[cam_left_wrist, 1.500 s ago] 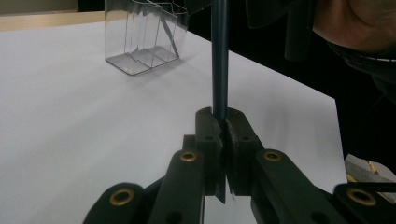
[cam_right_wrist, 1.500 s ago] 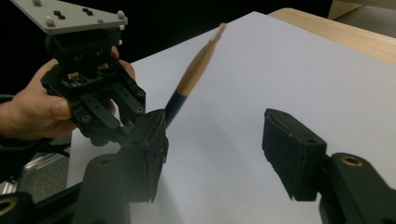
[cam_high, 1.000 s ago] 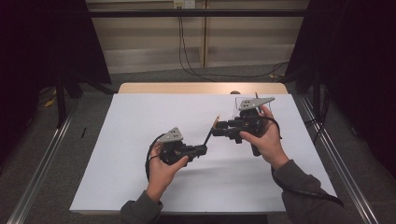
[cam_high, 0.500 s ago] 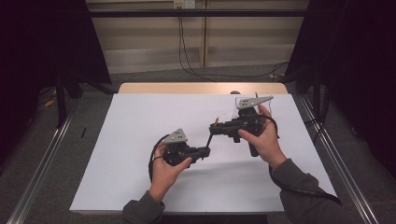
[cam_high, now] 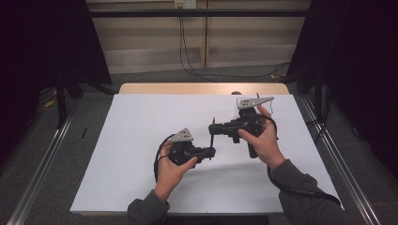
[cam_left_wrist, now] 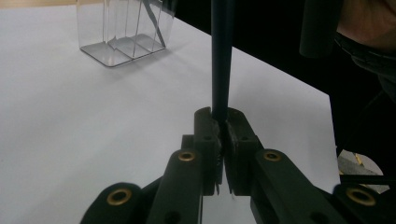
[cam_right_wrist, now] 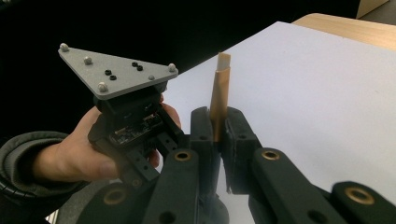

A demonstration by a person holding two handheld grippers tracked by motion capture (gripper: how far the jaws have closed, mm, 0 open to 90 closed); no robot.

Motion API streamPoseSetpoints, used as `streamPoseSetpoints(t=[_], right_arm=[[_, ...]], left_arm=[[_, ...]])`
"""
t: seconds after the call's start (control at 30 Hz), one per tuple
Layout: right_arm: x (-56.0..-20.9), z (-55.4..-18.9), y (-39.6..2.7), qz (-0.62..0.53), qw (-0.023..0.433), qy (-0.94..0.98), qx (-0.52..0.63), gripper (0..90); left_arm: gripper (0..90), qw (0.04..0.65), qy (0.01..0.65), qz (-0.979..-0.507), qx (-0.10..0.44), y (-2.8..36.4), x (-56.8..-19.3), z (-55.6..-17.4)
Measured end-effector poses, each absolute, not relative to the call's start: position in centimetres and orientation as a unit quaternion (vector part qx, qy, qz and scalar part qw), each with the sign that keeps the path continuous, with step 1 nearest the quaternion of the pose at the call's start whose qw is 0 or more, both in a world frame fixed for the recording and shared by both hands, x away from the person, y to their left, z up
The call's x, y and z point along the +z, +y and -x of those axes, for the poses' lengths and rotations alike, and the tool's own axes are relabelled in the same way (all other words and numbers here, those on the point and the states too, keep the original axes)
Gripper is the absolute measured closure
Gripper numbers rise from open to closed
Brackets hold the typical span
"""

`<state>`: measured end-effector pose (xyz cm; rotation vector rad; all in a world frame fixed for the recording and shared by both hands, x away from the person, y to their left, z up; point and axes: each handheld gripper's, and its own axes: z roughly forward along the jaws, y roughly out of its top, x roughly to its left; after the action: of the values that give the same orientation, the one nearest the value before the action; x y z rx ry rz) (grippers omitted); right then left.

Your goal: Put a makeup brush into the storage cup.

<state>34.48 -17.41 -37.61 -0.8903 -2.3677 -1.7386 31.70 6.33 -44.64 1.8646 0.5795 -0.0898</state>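
— What do we have between us?
— A thin stick (cam_high: 212, 140). It runs in one straight line from the left tongs (cam_high: 210, 153) to the right tongs (cam_high: 213, 127), clear of the table.
— Its colour?
— We see it dark where it rises from the left tongs. A pale tan, flat-cut end pokes just past the right tongs.
— Its pose?
— It stands nearly square to both pairs and is clamped in each.

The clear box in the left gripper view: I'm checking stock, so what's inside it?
The clear box shows upright dividers and one thin dark strip. Its top is cut off by the frame, so anything higher is unseen.
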Motion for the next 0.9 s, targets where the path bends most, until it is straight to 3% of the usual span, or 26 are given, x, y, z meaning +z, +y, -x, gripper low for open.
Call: streamPoseSetpoints(t=[0.7,0.9], right_arm=[[-37.72,-34.33,-17.19,0.282,0.038,-0.770,-0.571,84.8],[-37.45,-34.48,-17.73,0.290,0.031,-0.761,-0.580,84.8]], left_arm=[[77.1,0.571,0.246,-0.782,-0.044,6.77,-44.77,-31.76],[80.1,0.573,0.246,-0.781,-0.040,6.70,-44.62,-31.59]])
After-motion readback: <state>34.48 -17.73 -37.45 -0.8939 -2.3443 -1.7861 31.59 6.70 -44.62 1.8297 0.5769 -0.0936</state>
